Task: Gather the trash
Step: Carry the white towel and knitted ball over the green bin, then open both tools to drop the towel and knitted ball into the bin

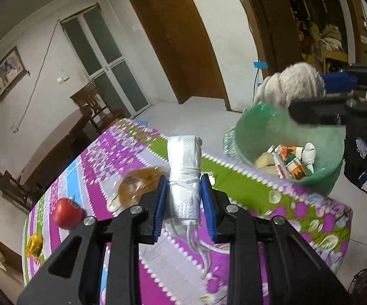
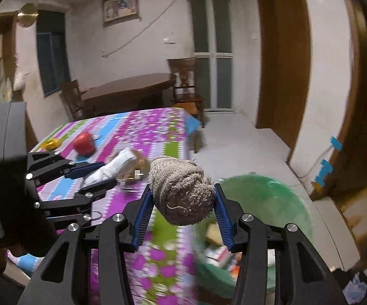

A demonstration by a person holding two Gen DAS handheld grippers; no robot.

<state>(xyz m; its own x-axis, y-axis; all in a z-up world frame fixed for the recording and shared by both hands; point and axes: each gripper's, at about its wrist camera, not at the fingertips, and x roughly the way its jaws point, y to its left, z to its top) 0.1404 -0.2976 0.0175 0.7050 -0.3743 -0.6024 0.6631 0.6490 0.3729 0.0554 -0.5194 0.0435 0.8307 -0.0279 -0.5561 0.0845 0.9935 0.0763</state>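
My left gripper (image 1: 184,195) is shut on a rolled white face mask (image 1: 184,167) with loose strings, held above the flowered tablecloth (image 1: 112,157). My right gripper (image 2: 183,198) is shut on a balled grey knitted cloth (image 2: 183,190), held over the near rim of the green basin (image 2: 267,193). In the left wrist view the grey cloth (image 1: 293,84) hangs over the basin (image 1: 259,132), which holds several wrappers and scraps. The left gripper with the mask (image 2: 114,165) also shows in the right wrist view.
On the table lie a red apple (image 1: 67,216), a gold candy wrapper (image 1: 34,245) and a clear bag with brown food (image 1: 140,183). A dark wooden table and chairs (image 2: 132,91) stand behind. Dark clothes (image 1: 364,162) hang right of the basin.
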